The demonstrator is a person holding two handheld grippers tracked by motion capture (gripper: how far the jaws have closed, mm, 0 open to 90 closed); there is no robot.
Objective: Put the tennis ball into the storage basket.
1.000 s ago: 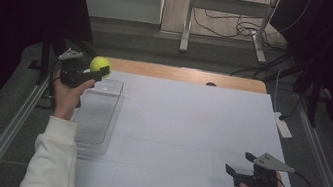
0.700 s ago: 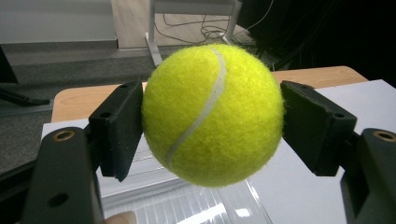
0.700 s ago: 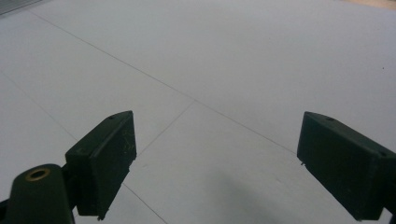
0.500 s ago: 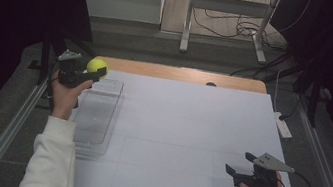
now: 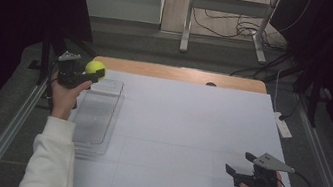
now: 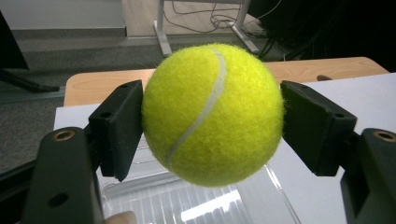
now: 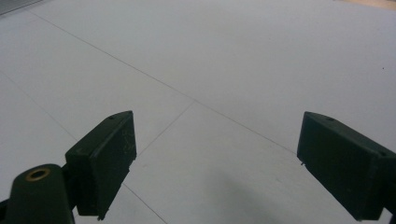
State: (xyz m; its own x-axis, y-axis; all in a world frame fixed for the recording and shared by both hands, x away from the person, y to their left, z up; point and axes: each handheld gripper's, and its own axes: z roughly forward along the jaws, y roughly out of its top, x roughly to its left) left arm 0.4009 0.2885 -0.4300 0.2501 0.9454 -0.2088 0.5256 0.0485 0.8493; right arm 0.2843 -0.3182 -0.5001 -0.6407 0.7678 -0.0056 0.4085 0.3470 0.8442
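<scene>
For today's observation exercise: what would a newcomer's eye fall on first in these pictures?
The bright yellow tennis ball, clamped between the jaws of the left gripper above the far end of a clear plastic tray at the table's left edge. Next, the right gripper, jaws open over the bare white table.

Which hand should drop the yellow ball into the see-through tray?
Left. The left tool already grips the tennis ball right above the clear tray; the right tool is open, far across the table.
</scene>
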